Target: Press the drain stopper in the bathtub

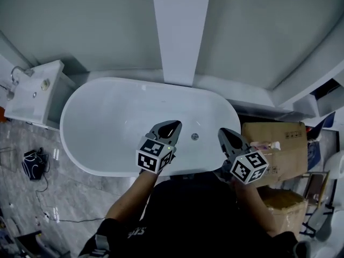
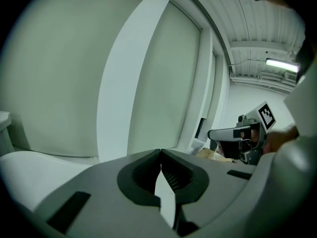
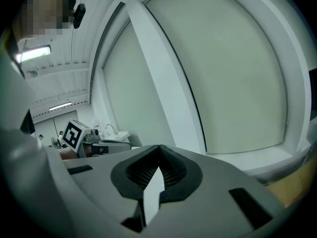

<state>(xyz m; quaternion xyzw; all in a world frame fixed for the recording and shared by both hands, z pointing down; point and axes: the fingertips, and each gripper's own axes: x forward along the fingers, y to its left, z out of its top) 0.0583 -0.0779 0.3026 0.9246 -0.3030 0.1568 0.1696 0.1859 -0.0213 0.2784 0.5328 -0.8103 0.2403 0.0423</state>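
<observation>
The white oval bathtub (image 1: 97,104) lies below me in the head view, with the small round metal drain stopper (image 1: 195,136) on its floor near the near wall. My left gripper (image 1: 176,124) hovers over the tub just left of the stopper, jaws shut with nothing between them. My right gripper (image 1: 221,131) hangs over the near rim just right of the stopper, also shut and empty. Both gripper views look out level at the wall, so neither shows the stopper. The left gripper (image 2: 161,150) sees the right gripper (image 2: 236,133) beside it; the right gripper (image 3: 159,147) sees the left gripper (image 3: 94,144).
A white pillar (image 1: 180,31) runs up the grey wall behind the tub. A white basin unit (image 1: 37,93) with a tap (image 1: 18,71) stands at the tub's left end. Cardboard boxes (image 1: 282,144) sit to the right. A black device (image 1: 32,163) with cables lies on the tiled floor.
</observation>
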